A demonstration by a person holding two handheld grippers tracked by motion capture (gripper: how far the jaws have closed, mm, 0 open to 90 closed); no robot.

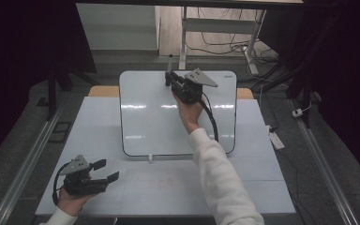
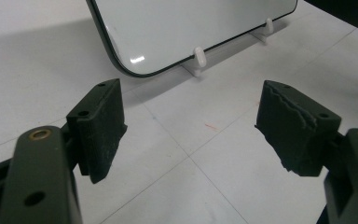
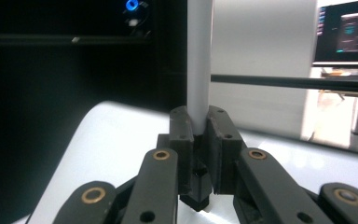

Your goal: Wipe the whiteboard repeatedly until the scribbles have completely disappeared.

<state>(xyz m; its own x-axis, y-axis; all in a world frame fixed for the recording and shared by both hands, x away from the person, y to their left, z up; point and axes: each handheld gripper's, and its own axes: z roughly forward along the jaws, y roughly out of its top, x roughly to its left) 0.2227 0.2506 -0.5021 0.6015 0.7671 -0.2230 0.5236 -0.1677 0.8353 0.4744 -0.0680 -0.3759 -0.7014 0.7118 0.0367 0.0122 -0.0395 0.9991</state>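
Near the whiteboard's (image 1: 178, 122) lower left corner, on the white table (image 1: 159, 187): left gripper (image 1: 104, 171) held low in a hand (image 1: 70, 194), jaws spread wide, nothing between the pads (image 2: 100, 128), only bare tabletop and the board's curved black-edged corner with its small white feet (image 2: 199, 55) ahead in the left gripper view. Further right, at the board's upper edge: right gripper (image 1: 169, 78) raised in the right hand (image 1: 190, 112), white sleeve (image 1: 220, 178) trailing back toward the table's near side, jaws closed tight on a marker (image 1: 170, 63). Seen in the right gripper view as a pale grey barrel (image 3: 199, 60) standing straight up out of the closed gripper (image 3: 199, 126), dark tip end poking out below the pads, just above the board's white face. Judged as the start of writing or wiping on the board: best done by keeping the squeeze firm so the marker does not pivot, tilting the wrist until the tip meets the surface squarely, and pressing lightly, since the board leans on small feet and looks apt to slide or rock backward. Worth bringing the idle left gripper up against the board's near edge to brace it. Cap on or off: cannot tell from these views.
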